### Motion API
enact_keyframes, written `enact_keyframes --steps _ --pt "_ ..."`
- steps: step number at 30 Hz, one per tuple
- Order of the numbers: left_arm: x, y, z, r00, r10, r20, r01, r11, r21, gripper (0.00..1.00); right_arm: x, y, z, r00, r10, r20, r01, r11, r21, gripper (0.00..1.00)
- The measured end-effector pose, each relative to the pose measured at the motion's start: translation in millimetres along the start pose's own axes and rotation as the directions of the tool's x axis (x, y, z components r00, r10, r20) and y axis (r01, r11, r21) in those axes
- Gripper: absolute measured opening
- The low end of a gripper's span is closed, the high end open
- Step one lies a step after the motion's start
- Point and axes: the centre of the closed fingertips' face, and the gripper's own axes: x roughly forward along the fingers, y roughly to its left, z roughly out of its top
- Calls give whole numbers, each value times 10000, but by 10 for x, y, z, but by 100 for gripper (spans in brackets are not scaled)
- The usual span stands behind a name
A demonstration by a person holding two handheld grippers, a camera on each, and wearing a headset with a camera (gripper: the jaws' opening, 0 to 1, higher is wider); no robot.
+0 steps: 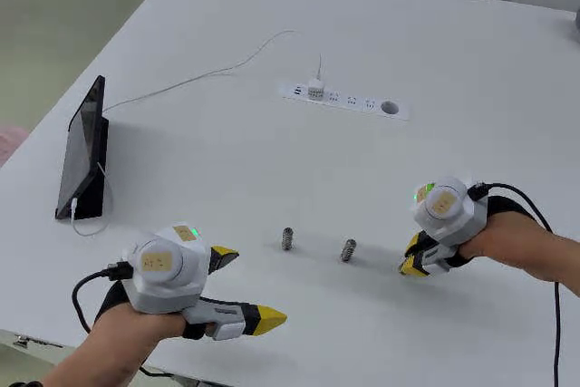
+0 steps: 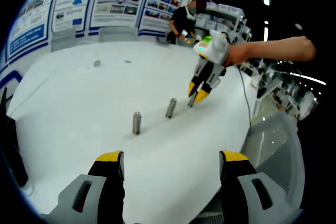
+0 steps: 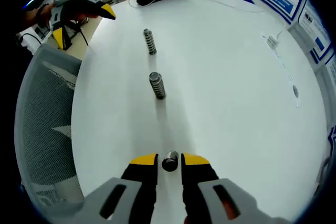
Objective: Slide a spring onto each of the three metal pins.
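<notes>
Two metal pins stand on the white table, each with a spring around it: one (image 1: 287, 238) (image 2: 137, 123) (image 3: 149, 41) and one (image 1: 348, 250) (image 2: 171, 107) (image 3: 157, 85). A third spring (image 3: 169, 161), seen end-on, sits between the yellow tips of my right gripper (image 1: 415, 266) (image 3: 169, 162), which is shut on it just right of the row. In the left gripper view that right gripper (image 2: 198, 94) points down at the table. My left gripper (image 1: 249, 287) (image 2: 171, 158) is open and holds nothing, near the front edge, left of the pins.
A tablet (image 1: 83, 151) leans upright at the left with a cable trailing from it. A white power strip (image 1: 344, 100) lies at the back centre. The table's front edge (image 1: 362, 378) is close below both hands. A mesh chair (image 3: 47, 129) stands beside the table.
</notes>
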Motion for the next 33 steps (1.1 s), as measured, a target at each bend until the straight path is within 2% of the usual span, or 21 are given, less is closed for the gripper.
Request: enact_keyframes --steps 3,5,7,10,15,20,21,23,24,26,28,30,31,33 --pt "2 -8 14 10000 -17 -3 17 10000 25 76 -26 4 -6 10000 3 84 -4 10000 95 24" --pt "10 -1 13 10000 -26 -8 26 10000 30 76 -37 -29 -17 9996 -201 180 200 9998 38 29" --pt "13 -1 17 10000 -27 -16 27 10000 34 77 -61 -49 -38 9992 -334 229 330 9993 190 33" --pt "11 -2 30 10000 -28 -2 28 10000 39 77 -107 -46 -27 9975 -402 586 360 9968 711 39" --pt "18 22 47 10000 -2 54 2 10000 8 78 -184 -51 -32 9909 -657 1177 485 9885 1434 47" --pt "28 22 54 10000 -48 -1 48 10000 80 79 -229 -25 -30 9781 -992 1827 563 9723 2267 52" --pt "28 20 59 10000 -52 -7 52 9999 95 79 -243 -30 -10 9708 -1163 2097 597 9643 2581 52" --pt "29 26 67 10000 -50 22 49 10000 58 79 -263 -14 12 9626 -1221 2418 466 9540 2960 53" --pt "30 31 69 10000 -50 39 50 10000 37 79 -276 -6 21 9564 -1267 2633 351 9444 3270 54" --pt "25 35 74 10000 -22 41 22 10000 24 79 -293 -6 20 9464 -1432 2894 305 9319 3615 56" --pt "27 46 73 10000 -17 52 17 10000 7 79 -310 17 13 9402 -1525 3045 232 9207 3895 59" --pt "27 59 80 9999 40 99 -40 10000 -1 80 -345 9 19 9209 -1955 3372 321 9003 4342 63" --pt "27 61 87 9999 51 120 -51 10000 -27 81 -375 28 46 9025 -2130 3744 194 8884 4586 65" --pt "28 67 92 9999 63 134 -62 10000 -45 82 -408 77 72 8828 -2244 4128 -131 8665 4990 66"
